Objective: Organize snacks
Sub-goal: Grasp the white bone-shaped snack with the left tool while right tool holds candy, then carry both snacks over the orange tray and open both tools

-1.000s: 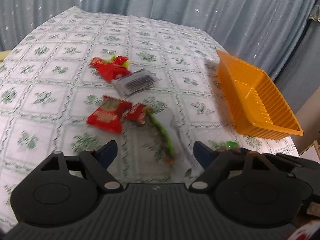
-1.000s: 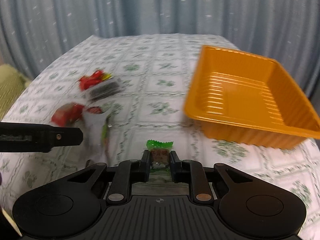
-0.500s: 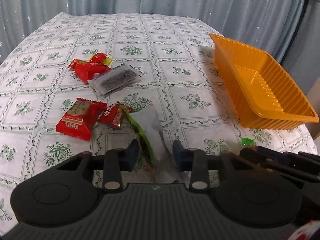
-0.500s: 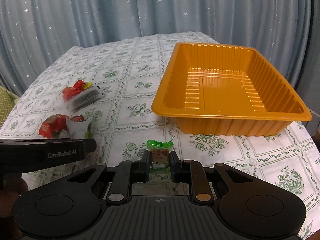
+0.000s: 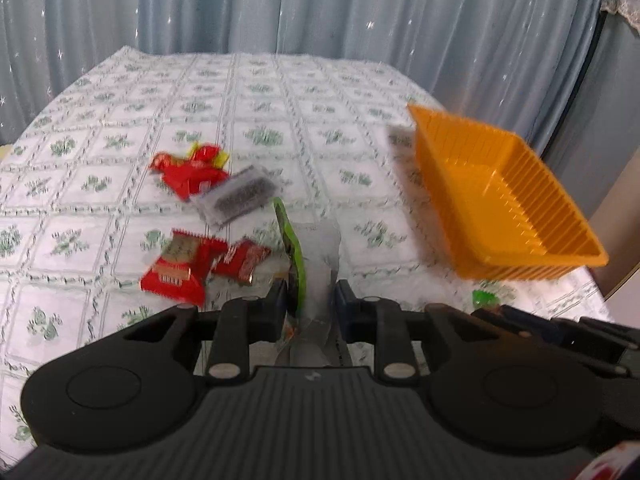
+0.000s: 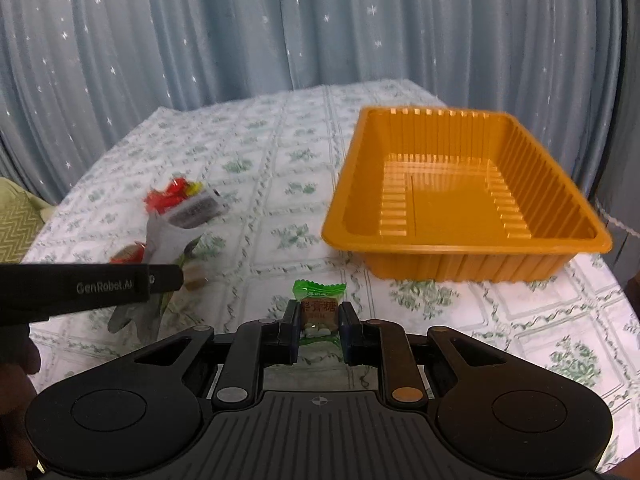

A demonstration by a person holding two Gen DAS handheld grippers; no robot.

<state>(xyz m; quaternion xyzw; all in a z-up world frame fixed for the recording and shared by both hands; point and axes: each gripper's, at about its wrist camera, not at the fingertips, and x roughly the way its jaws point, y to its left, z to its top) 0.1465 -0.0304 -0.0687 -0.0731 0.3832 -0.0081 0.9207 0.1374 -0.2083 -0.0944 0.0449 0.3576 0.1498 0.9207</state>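
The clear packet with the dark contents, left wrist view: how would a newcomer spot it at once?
Start at the orange tray on the floral tablecloth and look left to the scattered snacks. The clear packet lies at the far end of that group, overlapping the red wrappers. It alone is see-through with a dark block inside; its neighbours are red or green.

Left gripper (image 5: 310, 300) and right gripper (image 6: 319, 320), jaws clamped.

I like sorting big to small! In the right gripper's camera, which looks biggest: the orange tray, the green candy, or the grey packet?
1. orange tray
2. grey packet
3. green candy
The last two look alike; the candy sits nearer, so that's unsure.
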